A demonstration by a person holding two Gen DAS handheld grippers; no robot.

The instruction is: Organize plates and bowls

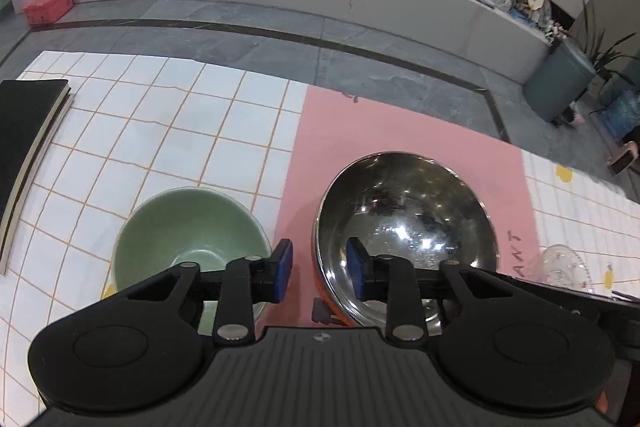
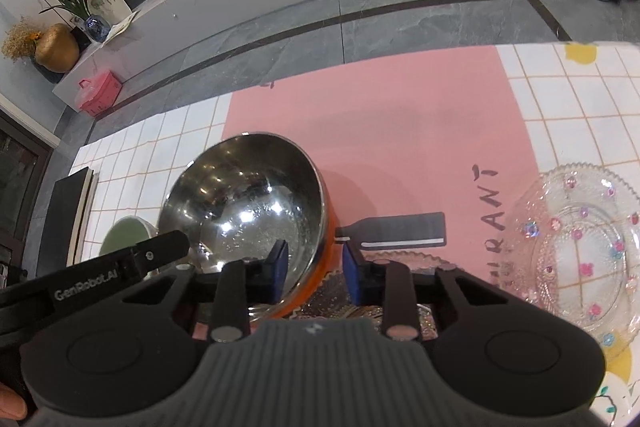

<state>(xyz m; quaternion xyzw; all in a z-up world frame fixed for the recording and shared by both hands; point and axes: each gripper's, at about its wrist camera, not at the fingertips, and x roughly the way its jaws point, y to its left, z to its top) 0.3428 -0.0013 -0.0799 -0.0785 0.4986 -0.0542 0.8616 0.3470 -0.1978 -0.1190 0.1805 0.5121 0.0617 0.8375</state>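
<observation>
A steel bowl (image 1: 404, 211) with an orange outside stands on the pink mat (image 1: 400, 123). My left gripper (image 1: 320, 261) straddles the bowl's left rim, one blue pad inside and one outside, with a gap showing, so it is open. My right gripper (image 2: 316, 261) straddles the right rim of the steel bowl (image 2: 244, 203) the same way, close to the orange wall but apart from it. A green ceramic bowl (image 1: 188, 231) sits just left of the steel one. A clear glass plate (image 2: 576, 247) with coloured dots lies to the right.
A second clear scalloped plate (image 2: 404, 257) shows under my right gripper beside the steel bowl. A black notebook (image 1: 28, 155) lies at the table's left edge. The tiled tablecloth (image 1: 160, 115) ends at the far edge, with grey floor beyond. A thumb (image 2: 10, 403) shows bottom left.
</observation>
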